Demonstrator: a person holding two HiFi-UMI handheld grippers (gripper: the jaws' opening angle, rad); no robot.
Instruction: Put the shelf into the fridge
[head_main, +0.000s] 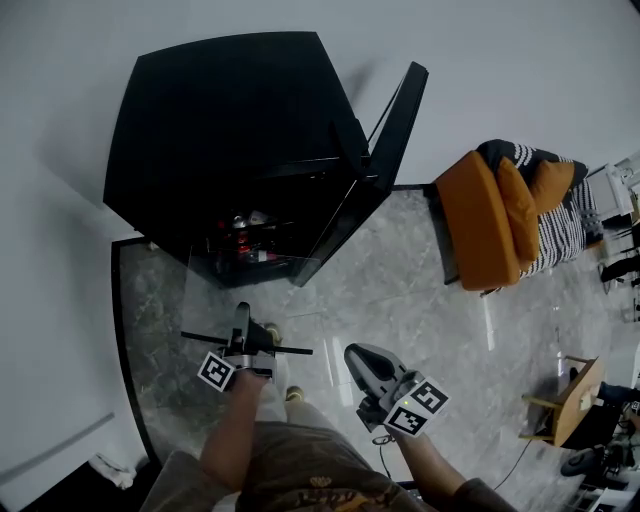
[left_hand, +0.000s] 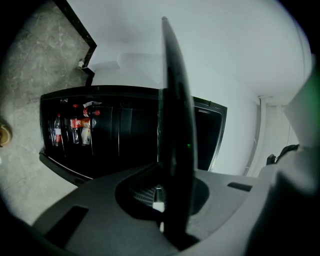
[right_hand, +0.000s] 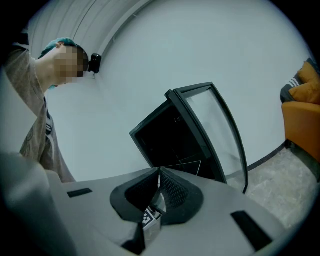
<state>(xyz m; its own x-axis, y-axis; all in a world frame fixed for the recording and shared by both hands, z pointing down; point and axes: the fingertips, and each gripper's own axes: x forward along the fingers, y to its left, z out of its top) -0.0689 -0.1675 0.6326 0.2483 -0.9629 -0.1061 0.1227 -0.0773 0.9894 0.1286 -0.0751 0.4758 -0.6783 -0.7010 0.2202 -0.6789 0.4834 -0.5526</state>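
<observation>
The black fridge (head_main: 240, 130) stands against the wall with its glass door (head_main: 395, 120) swung open to the right. Bottles (head_main: 250, 235) sit low inside it. My left gripper (head_main: 241, 318) is shut on the dark front rim of a clear glass shelf (head_main: 250, 295), which it holds flat just in front of the fridge's lower opening. In the left gripper view the shelf (left_hand: 175, 130) runs edge-on between the jaws of the left gripper (left_hand: 165, 200), with the fridge (left_hand: 125, 130) behind. My right gripper (head_main: 355, 355) hangs to the right, shut and empty. The right gripper view (right_hand: 159, 174) faces the fridge (right_hand: 170, 140).
An orange sofa (head_main: 490, 215) with striped cushions stands to the right of the open door. A small wooden piece of furniture (head_main: 570, 400) is at the far right. The floor is grey marble with a dark border (head_main: 120, 330) along the left wall.
</observation>
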